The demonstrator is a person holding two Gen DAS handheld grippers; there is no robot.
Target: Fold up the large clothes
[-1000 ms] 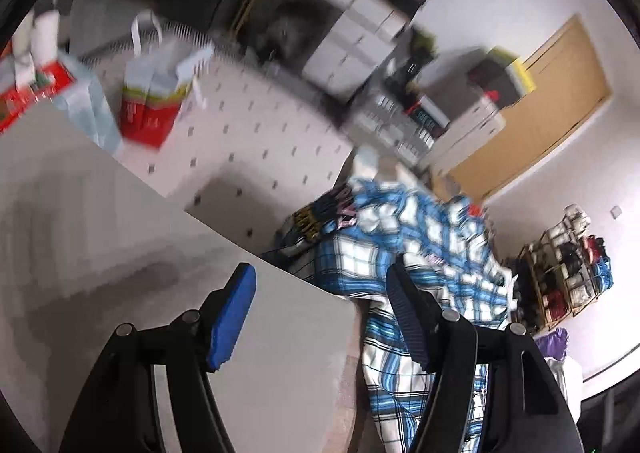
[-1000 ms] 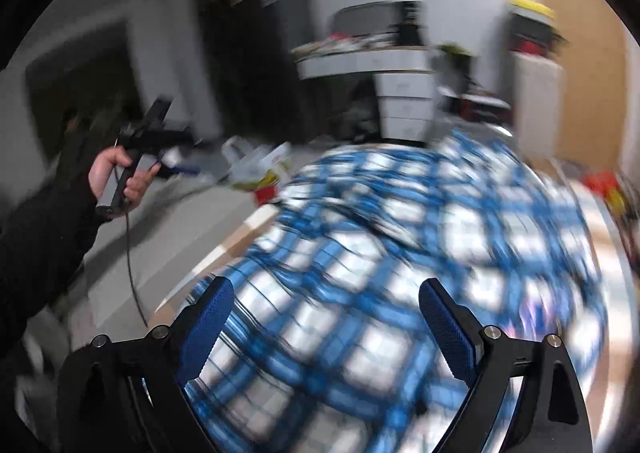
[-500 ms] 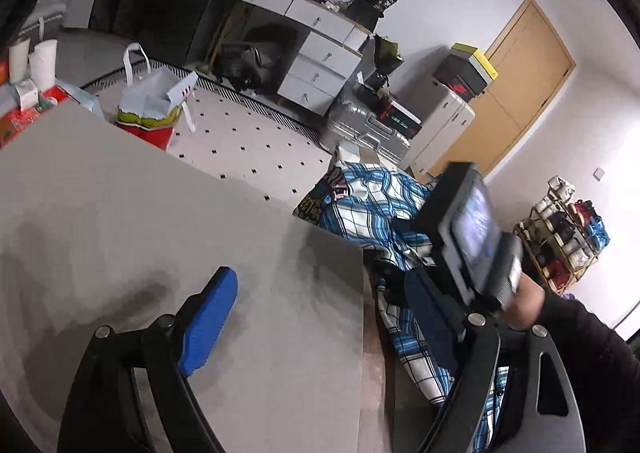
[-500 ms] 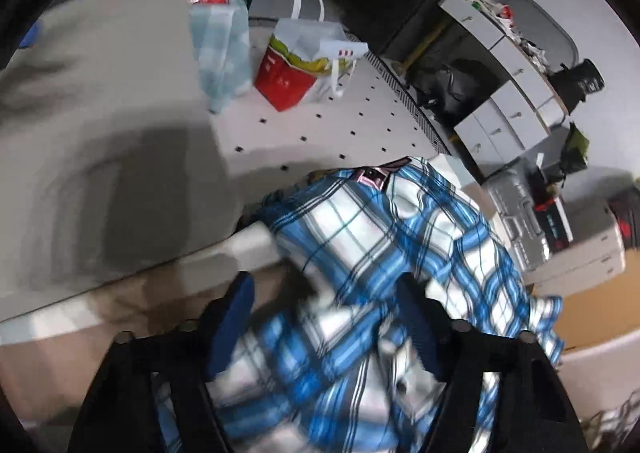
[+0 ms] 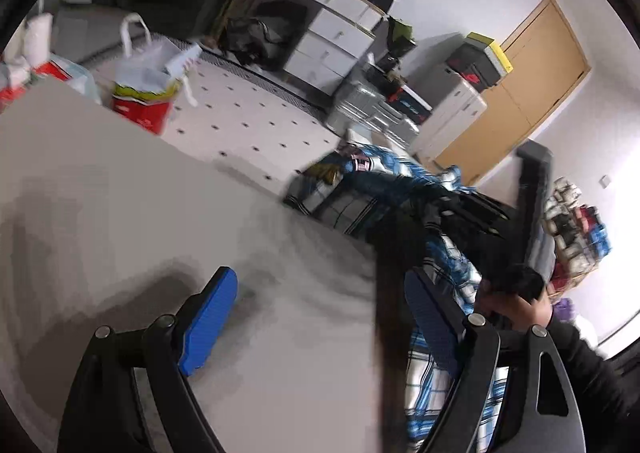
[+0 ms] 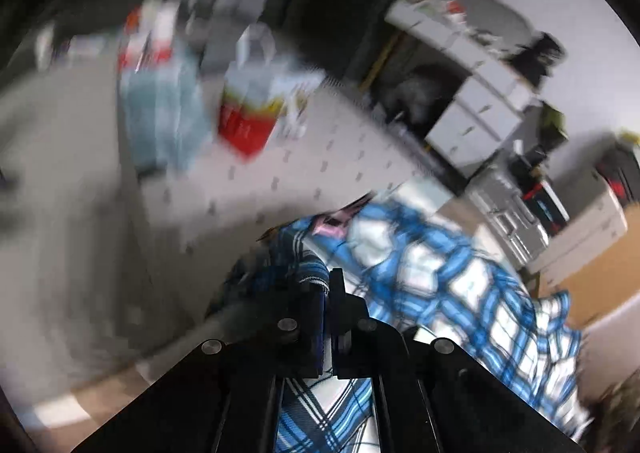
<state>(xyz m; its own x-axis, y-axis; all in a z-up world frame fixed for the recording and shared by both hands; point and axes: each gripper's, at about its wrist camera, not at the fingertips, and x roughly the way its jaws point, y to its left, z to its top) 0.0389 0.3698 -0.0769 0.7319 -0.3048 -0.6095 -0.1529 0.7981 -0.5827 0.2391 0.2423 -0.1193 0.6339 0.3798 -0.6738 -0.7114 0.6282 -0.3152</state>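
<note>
Grey and bare, the table (image 5: pixel 120 213) fills the near left of the left wrist view, with a white floor dotted with dark marks beyond it. On that floor stands a red and yellow shopping bag (image 5: pixel 148 93) with white handles, white material showing in its open top; what that is cannot be made out. Further back, a white chest of drawers (image 5: pixel 332 29) carries a loose clutter on top, and a tan door (image 5: pixel 528 93) closes the far wall. A blue and white plaid shirt (image 6: pixel 460 293) lies heaped off the table's right edge. The right gripper (image 6: pixel 326 289) points down into the heap, its jaws having just closed, now pressed together and pinching a fold of the plaid cloth. The left gripper (image 5: pixel 324 309) hangs tilted down over the table's right edge, jaws spread wide with nothing between them. Behind its right finger a hand (image 5: pixel 516 301) in a dark sleeve grips the other tool.
</note>
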